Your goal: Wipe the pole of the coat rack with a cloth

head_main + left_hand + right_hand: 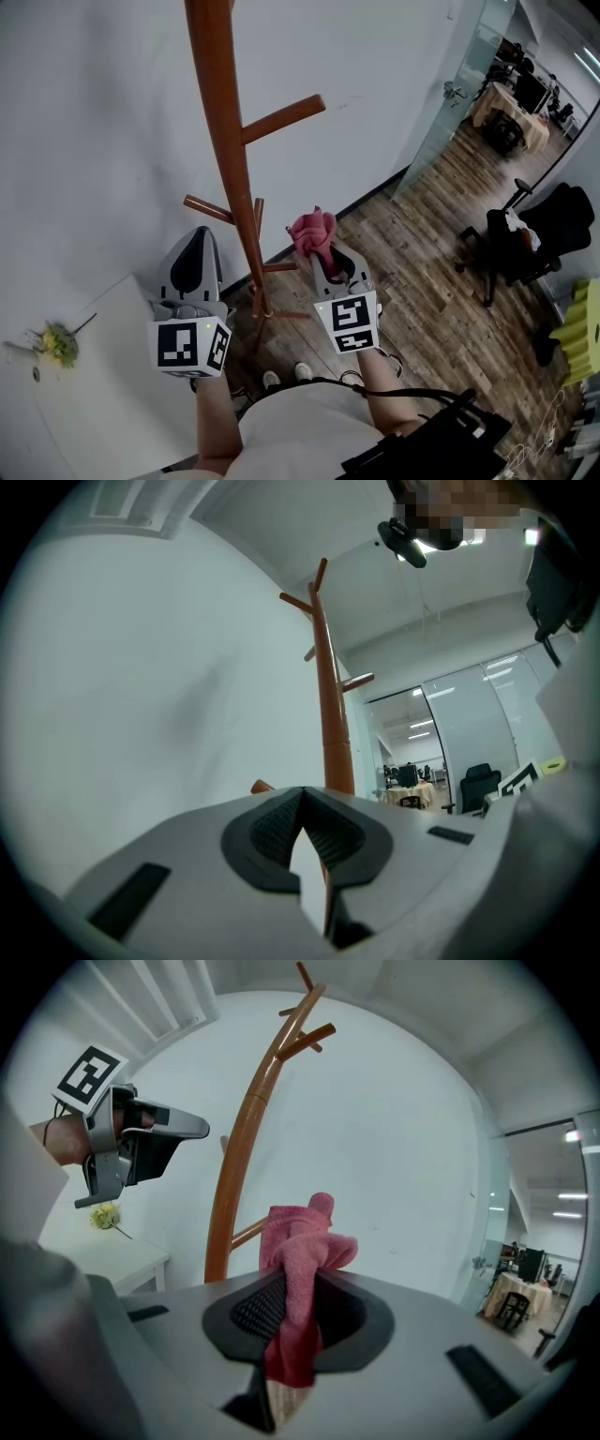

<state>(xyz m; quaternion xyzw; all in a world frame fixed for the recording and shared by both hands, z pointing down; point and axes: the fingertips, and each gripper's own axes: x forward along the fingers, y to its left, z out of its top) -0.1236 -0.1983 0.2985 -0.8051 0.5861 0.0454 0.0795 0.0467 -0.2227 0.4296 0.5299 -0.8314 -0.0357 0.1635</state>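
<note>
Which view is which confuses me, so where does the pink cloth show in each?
Head view: pink cloth at centre, pinched in the right gripper, right of the coat rack pole.
Left gripper view: not in it.
Right gripper view: low centre, between the jaws.
Shared landmark: that pole.

office: glass partition, swivel chair, desks.

1. The pole stands between the left gripper and the right gripper, before the wall.
2. The cloth sits in the right gripper's jaws.
3. A table lies left, a chair well off right.
</note>
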